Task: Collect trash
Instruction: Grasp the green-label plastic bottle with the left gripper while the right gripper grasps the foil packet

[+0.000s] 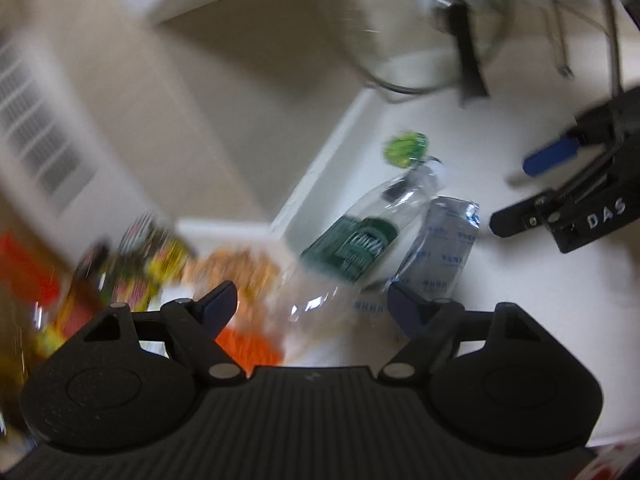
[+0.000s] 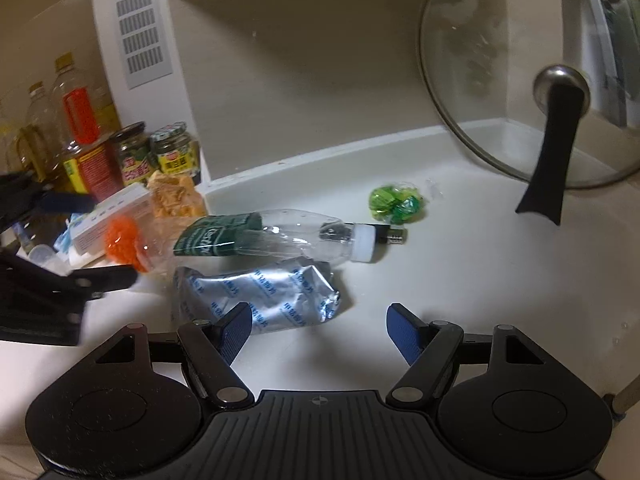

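both grippers tilt down over the counter (image 2: 460,272), jaws apart and empty: left gripper (image 1: 312,304) near the bottle (image 1: 360,240), right gripper (image 2: 318,330) near the foil pouch (image 2: 260,292).

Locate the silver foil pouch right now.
In the right wrist view the silver foil pouch lies crumpled on the white counter, just ahead of the right gripper, beside the clear plastic bottle.
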Motion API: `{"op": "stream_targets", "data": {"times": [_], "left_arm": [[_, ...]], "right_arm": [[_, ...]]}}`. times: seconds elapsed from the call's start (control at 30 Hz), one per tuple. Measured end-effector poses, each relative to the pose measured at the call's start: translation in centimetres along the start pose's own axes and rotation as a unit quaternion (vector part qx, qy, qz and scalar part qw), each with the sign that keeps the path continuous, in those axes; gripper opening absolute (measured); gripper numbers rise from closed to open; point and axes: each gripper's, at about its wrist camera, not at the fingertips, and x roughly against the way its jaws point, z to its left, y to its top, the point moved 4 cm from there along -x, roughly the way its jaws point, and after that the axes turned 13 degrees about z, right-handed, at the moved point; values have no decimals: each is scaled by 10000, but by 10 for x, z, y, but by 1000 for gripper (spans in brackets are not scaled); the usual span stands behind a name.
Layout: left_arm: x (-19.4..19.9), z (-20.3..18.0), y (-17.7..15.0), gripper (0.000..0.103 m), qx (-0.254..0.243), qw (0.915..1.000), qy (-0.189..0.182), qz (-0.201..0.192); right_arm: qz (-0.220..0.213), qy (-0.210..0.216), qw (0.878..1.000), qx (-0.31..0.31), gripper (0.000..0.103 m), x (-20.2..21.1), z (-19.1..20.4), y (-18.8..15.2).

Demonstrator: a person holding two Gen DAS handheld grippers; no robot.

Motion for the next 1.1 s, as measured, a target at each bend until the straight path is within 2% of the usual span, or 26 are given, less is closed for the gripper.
{"op": "stream_targets", "data": {"times": [0.1,0.2,0.3,0.53,0.6,0.63,0.7,0.77,0.93,1.1], "left_arm": [[-16,-13,13,70,-669,9977,61,58],[-31,-20,21,62,-1080,9940,103,152],[-42,-26,24,54,-1411,9895,213,206],[-62,-40,30,47,-2024,9780,385,323],[-67,-43,32,39,-2123,9755,472,326],[-68,-44,33,36,-2149,9748,500,336],[-70,-45,35,19,-2161,9742,526,372],[-70,-43,35,18,-2089,9756,561,376],[-56,-26,38,15,-1538,9869,378,305],[-33,-2,32,13,-912,9952,281,215]], "right_arm": [[-9,-3,10000,-99,74,-1,-4,0],[3,39,9998,-187,74,-5,-9,-1],[27,149,9996,-226,74,-9,-11,-3],[51,172,9992,-347,74,-15,-17,-4],[63,168,9992,-362,74,-17,-19,-4],[66,175,9992,-366,74,-17,-20,-4],[68,219,9990,-391,74,-17,-22,-4],[72,292,9988,-392,74,-18,-23,-4],[130,551,9979,-317,74,-22,-21,-2],[89,696,9975,90,74,-23,-6,3]]}}
